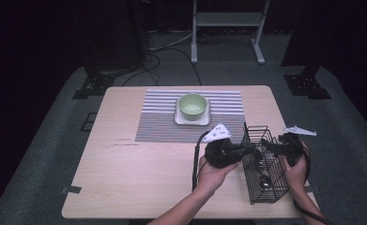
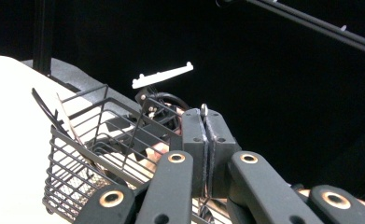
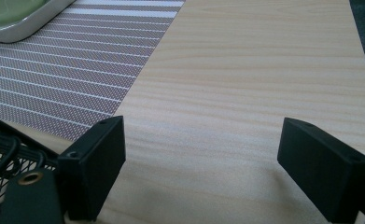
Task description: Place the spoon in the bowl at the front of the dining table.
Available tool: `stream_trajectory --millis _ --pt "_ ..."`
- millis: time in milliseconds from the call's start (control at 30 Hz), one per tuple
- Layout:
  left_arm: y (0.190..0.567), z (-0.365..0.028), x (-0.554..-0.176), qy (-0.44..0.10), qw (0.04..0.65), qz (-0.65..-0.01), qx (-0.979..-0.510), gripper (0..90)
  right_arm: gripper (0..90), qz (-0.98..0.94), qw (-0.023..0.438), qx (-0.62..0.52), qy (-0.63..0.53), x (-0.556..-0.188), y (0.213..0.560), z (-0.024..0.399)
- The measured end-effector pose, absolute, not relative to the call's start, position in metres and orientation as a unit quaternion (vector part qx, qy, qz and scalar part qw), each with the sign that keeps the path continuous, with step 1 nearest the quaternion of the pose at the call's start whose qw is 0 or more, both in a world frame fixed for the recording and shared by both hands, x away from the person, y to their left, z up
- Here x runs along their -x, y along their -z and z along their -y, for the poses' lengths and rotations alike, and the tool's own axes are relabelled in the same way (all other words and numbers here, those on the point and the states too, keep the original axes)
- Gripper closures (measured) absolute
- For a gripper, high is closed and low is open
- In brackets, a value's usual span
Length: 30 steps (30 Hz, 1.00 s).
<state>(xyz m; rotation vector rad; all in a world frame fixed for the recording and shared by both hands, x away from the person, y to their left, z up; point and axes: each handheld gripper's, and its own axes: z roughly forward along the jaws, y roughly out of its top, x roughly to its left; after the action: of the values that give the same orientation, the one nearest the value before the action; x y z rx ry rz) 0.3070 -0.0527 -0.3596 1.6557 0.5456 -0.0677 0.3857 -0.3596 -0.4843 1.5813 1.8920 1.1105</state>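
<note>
A black wire basket (image 1: 265, 190) stands at the table's front right with a metal spoon (image 1: 264, 182) lying in it. My left gripper (image 1: 252, 149) reaches into the basket from its left side. In the left gripper view, the left gripper (image 2: 204, 126) is shut on a thin metal utensil handle whose silvery tip (image 2: 203, 110) pokes above the pads, over the basket (image 2: 77, 154). My right gripper (image 1: 277, 143) sits at the basket's right side. The right gripper (image 3: 201, 154) is open over bare wood with nothing between its jaws, and the basket (image 3: 3, 149) shows at lower left.
A striped placemat (image 1: 162, 124) lies at the table's middle back. On it is a white square plate (image 1: 190, 120) with a green bowl (image 1: 192, 105). Bare wood spreads across the left half. The table's right edge (image 1: 284, 122) is close to the basket. A white stand (image 1: 228, 21) stands behind.
</note>
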Motion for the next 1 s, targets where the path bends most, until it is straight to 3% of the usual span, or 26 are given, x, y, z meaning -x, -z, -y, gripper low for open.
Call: stream_trajectory --millis 1000 --pt "0.333 0.035 -0.322 0.078 0.677 -0.262 -0.683 88.8 14.1 -0.683 0.216 -0.571 -0.402 -0.386 0.484 0.36"
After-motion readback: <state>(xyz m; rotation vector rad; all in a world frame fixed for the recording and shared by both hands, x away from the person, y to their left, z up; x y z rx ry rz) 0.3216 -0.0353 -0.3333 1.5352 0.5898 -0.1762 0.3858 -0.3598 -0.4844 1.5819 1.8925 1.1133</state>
